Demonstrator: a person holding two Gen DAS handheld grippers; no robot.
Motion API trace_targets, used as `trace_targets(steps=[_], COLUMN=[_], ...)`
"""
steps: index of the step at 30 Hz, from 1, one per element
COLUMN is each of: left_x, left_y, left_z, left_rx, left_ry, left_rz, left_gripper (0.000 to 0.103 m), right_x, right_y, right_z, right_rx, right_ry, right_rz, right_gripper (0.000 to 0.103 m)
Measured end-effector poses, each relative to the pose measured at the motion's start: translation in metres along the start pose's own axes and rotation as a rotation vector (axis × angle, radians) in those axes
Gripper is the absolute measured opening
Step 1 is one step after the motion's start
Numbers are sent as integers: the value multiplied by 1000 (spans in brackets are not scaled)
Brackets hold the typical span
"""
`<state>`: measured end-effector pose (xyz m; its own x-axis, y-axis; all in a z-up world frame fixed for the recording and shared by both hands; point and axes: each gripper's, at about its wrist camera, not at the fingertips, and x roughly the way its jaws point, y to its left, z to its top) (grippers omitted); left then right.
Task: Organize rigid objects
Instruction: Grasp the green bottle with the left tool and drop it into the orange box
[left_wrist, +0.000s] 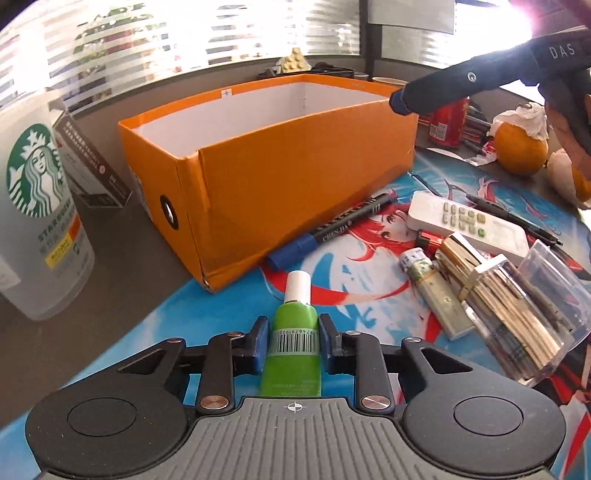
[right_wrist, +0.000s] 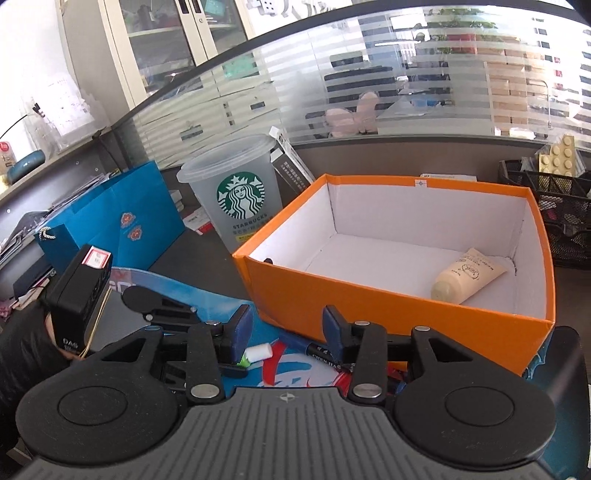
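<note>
My left gripper (left_wrist: 294, 332) is shut on a green tube (left_wrist: 293, 332) with a white cap, held low over the printed mat (left_wrist: 207, 314), just in front of the orange box (left_wrist: 295, 177). The tube's cap also shows in the right wrist view (right_wrist: 259, 351). My right gripper (right_wrist: 287, 328) is open and empty, above the near edge of the orange box (right_wrist: 388, 306); it shows as a dark arm in the left wrist view (left_wrist: 480, 81). A cream tube (right_wrist: 467, 275) lies inside the box at its right side.
A Starbucks cup (left_wrist: 37, 221) stands left of the box. A blue-capped marker (left_wrist: 332, 229), a white remote (left_wrist: 467, 225), a lighter (left_wrist: 436, 295), a clear case of sticks (left_wrist: 524, 317) and pens lie on the mat. An orange (left_wrist: 521, 147), a red can (left_wrist: 448, 122) and a blue bag (right_wrist: 110, 218) stand around.
</note>
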<state>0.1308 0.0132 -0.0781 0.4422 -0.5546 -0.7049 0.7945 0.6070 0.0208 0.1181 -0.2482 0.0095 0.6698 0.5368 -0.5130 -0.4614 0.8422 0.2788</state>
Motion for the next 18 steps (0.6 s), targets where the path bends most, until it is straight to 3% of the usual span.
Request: trace_targets(steps=[3,9,18], left_x=[-6,-45,-71], left_y=[-4,-21,-6], left_z=[7,37,129], left_rx=[-42,-44,-95], left_ry=[-28,-160,-311], left_rz=[0,-29,-36], left_gripper=[25,24,21], right_x=[-7,-23,-50], right_y=[1,-1,-19], right_z=[0,0,-2], right_rx=[-3,-3,42], right_ry=[-17,-59,-141], right_rz=[-5,-18,-26], right_gripper=[40,40,40])
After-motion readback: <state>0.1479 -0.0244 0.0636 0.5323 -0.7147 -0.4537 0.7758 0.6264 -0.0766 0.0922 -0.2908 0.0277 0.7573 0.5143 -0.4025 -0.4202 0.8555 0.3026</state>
